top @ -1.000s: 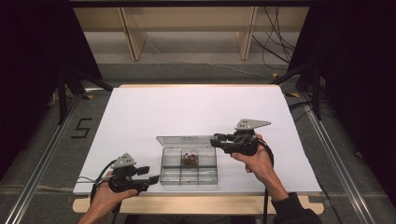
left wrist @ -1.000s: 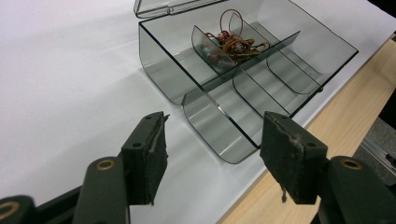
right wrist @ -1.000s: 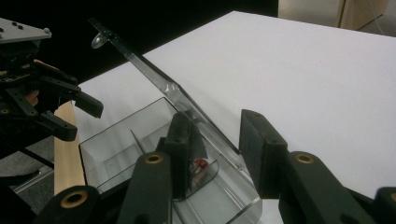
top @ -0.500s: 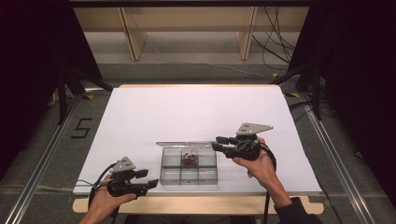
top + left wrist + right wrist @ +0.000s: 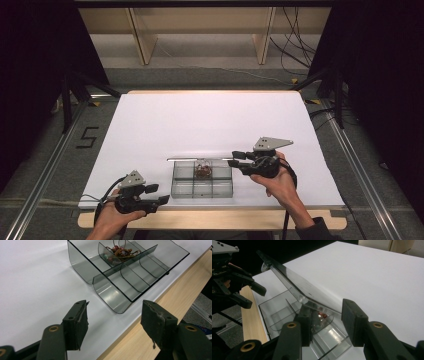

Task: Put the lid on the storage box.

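Clear compartment box point(image 5: 202, 186) sitting near the table's point(image 5: 210, 120) front edge, lid point(image 5: 200, 159) standing up along its far side, small reddish bits point(image 5: 203, 172) in a middle back compartment. Right gripper point(image 5: 234, 159) up at the lid's right end, jaws parted around the edge, pads not visibly pressing. Left gripper point(image 5: 161, 195) resting at the front-left, just beside the box, jaws wide apart, holding nothing
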### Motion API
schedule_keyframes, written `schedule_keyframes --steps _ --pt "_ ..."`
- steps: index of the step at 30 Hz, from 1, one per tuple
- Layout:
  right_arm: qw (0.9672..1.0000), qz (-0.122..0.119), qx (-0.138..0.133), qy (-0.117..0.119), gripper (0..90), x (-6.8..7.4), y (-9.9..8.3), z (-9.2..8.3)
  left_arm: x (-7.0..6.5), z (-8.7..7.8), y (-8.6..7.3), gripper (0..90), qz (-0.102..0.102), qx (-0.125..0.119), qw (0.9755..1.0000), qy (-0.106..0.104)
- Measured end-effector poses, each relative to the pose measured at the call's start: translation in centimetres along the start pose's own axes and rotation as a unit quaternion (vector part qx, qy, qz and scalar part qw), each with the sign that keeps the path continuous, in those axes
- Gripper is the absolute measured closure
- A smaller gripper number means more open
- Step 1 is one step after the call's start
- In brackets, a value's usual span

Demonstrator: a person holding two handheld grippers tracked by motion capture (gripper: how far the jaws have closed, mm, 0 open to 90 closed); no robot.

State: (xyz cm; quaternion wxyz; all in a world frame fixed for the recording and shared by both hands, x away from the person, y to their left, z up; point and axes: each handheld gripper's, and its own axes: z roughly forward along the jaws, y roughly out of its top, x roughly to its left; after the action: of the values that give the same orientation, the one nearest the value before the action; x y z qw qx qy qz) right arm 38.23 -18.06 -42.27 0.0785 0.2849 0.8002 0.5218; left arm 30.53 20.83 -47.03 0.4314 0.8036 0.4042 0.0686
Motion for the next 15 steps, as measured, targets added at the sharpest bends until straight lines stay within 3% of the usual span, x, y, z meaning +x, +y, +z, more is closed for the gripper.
schedule_keyframes --steps 1,3,4,5,9,12,13,14,15 --pt "0.9999 0.015 0.003 0.004 62.9 0.28 -0.08 0.01 -0.02 0.01 -0.03 36.8 0.001 -0.001 1.0000 -0.001" --pt "1.0000 0.007 0.007 -0.003 62.9 0.39 -0.15 -0.19 -0.09 0.06 -0.17 36.6 0.004 -0.004 1.0000 0.005" --pt "1.0000 0.007 0.007 -0.003 62.9 0.39 -0.15 -0.19 0.06 -0.10 -0.16 36.6 0.015 0.008 0.9999 0.001" --pt "1.0000 0.001 0.003 0.003 62.9 0.45 -0.23 -0.17 -0.11 0.02 -0.23 36.4 0.007 0.002 1.0000 0.003" --pt "1.0000 -0.002 0.005 0.006 63.0 0.59 -0.33 -0.27 -0.20 0.02 -0.31 36.0 0.008 0.002 1.0000 0.001" --pt "0.9998 0.015 0.010 -0.005 63.0 1.00 -0.52 -0.56 -0.35 0.14 -0.41 35.8 0.001 -0.004 1.0000 0.000" --pt "1.0000 0.004 0.006 0.001 63.1 0.87 -0.57 -0.49 -0.30 0.09 -0.42 35.8 0.006 0.001 1.0000 0.002" --pt "0.9998 0.018 0.008 0.000 63.2 1.19 -0.66 -0.54 -0.31 0.03 -0.43 35.8 0.009 0.005 0.9999 0.004" --pt "0.9999 0.011 0.008 0.000 63.3 1.15 -0.69 -0.56 -0.44 0.08 -0.45 35.8 0.004 0.000 1.0000 0.001"
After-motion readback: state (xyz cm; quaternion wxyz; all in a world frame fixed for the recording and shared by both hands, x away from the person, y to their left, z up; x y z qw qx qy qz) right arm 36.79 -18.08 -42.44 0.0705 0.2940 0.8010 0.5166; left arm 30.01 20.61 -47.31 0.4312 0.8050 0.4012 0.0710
